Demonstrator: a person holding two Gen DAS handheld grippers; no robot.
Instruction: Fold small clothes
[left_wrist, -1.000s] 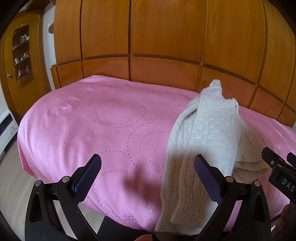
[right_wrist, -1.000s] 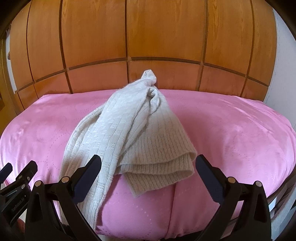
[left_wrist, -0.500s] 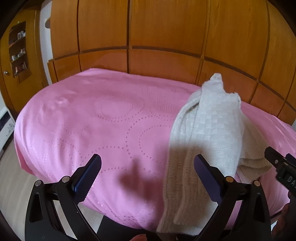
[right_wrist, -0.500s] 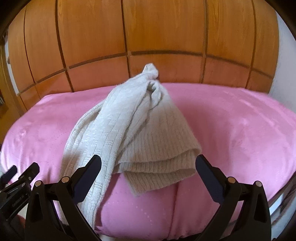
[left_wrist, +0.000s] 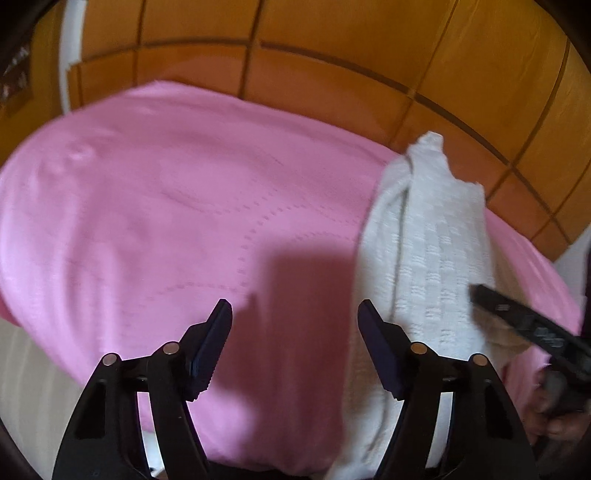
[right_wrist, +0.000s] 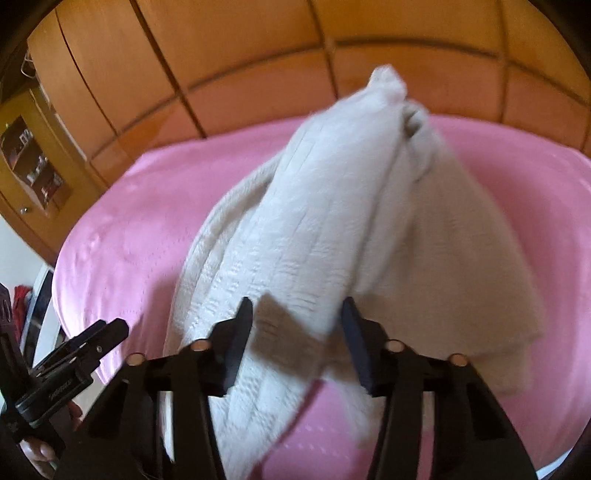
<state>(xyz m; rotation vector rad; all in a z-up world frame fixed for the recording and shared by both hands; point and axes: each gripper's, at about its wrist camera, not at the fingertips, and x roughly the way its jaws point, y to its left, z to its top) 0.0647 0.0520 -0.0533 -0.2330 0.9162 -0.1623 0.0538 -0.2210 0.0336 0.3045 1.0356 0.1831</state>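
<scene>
A cream knitted garment lies bunched in a long heap on the pink bedspread. My right gripper hangs just over the garment's near end. Its jaws are closing with a ridge of knit between them, and the pads do not press on it. In the left wrist view the garment lies at the right. My left gripper is over bare pink bedspread beside the garment's left edge. Its jaws are closing with no cloth between them. Each gripper shows in the other's view: the right gripper, the left gripper.
Orange wooden wardrobe panels stand right behind the bed. A shelf niche with small items is at the left. Pale floor shows past the bed's near left edge. A person's hand holds the right gripper.
Both grippers have dropped closer to the bed and tilted further down. Both pairs of jaws have narrowed, the right far more, and the garment's near end now sits between the right jaws.
</scene>
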